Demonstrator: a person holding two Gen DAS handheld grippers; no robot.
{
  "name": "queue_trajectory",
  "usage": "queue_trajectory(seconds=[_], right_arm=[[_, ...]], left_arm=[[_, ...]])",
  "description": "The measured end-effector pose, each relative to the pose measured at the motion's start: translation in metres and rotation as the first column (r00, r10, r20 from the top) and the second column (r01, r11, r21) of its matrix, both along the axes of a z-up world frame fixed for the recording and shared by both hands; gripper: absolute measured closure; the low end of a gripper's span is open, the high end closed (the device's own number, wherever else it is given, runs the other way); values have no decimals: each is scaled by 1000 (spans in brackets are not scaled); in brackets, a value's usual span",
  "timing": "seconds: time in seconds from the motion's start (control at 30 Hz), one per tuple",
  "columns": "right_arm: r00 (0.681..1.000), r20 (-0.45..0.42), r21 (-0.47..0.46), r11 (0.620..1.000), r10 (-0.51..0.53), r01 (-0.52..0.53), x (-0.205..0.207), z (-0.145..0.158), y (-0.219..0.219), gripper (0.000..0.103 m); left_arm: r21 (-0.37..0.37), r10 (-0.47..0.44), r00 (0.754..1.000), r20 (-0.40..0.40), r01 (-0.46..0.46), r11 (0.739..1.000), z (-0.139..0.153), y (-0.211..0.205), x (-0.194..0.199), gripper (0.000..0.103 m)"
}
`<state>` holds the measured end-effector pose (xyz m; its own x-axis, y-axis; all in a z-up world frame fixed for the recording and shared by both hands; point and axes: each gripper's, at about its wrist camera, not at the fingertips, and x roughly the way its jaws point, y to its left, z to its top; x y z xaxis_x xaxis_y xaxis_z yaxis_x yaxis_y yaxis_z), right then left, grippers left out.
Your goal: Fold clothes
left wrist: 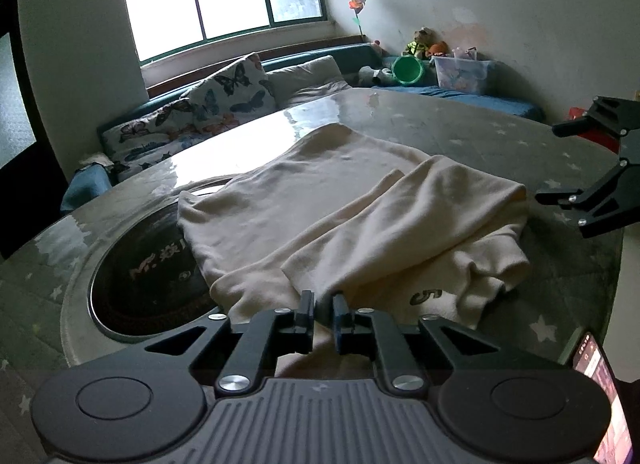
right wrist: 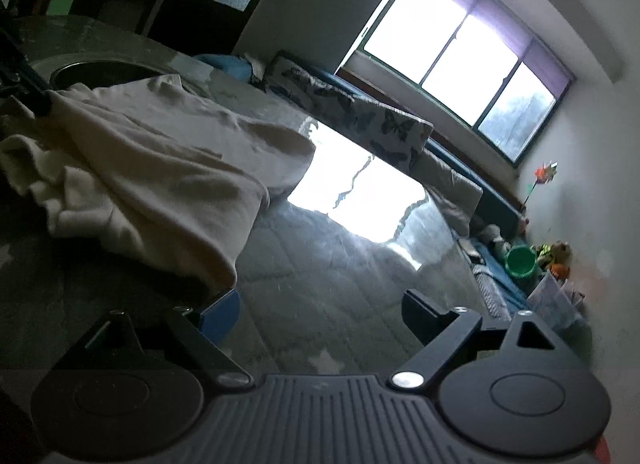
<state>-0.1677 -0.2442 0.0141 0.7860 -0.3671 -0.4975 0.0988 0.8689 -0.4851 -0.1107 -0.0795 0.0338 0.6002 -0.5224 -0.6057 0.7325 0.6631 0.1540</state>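
The cream garment point(left wrist: 320, 216) lies spread on the round glass-topped table point(left wrist: 560, 272), one part folded back over its right side, its left edge overlapping the dark round inset point(left wrist: 148, 284). The left gripper point(left wrist: 323, 306) sits at the near hem with its jaws nearly together and cloth between them; the pads seem to pinch it. The right gripper point(right wrist: 320, 312) hangs wide open just beside the garment's right edge, holding nothing. A lit phone point(left wrist: 604, 384) rests near the table's rim.
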Motion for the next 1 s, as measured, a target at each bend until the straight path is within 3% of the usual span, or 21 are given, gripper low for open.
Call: queue_trajectory(seconds=[0.1, 0.4, 0.57, 0.77, 0.9, 1.0], right_arm=[[1000, 27, 28, 1000, 2, -2, -6, 12, -2, 13], [993, 105, 191, 979, 53, -73, 27, 32, 2, 13], [994, 82, 268, 960, 66, -86, 49, 27, 2, 13], [996, 41, 294, 951, 84, -92, 53, 17, 3, 13], [995, 23, 301, 948, 97, -99, 52, 11, 5, 13], [995, 12, 311, 946, 96, -95, 52, 8, 4, 13]], left_arm=[[-18, 0, 1000, -16, -1, 1000, 4, 8, 2, 82], [-127, 60, 995, -74, -69, 990, 28, 26, 30, 82], [-91, 50, 992, -118, -61, 994, 21, 4, 51, 82], [-53, 33, 988, -153, -42, 998, 3, -19, 68, 77], [-33, 41, 986, -161, -47, 998, -7, -22, 72, 61], [-52, 42, 985, -170, -52, 997, -7, -22, 73, 64]])
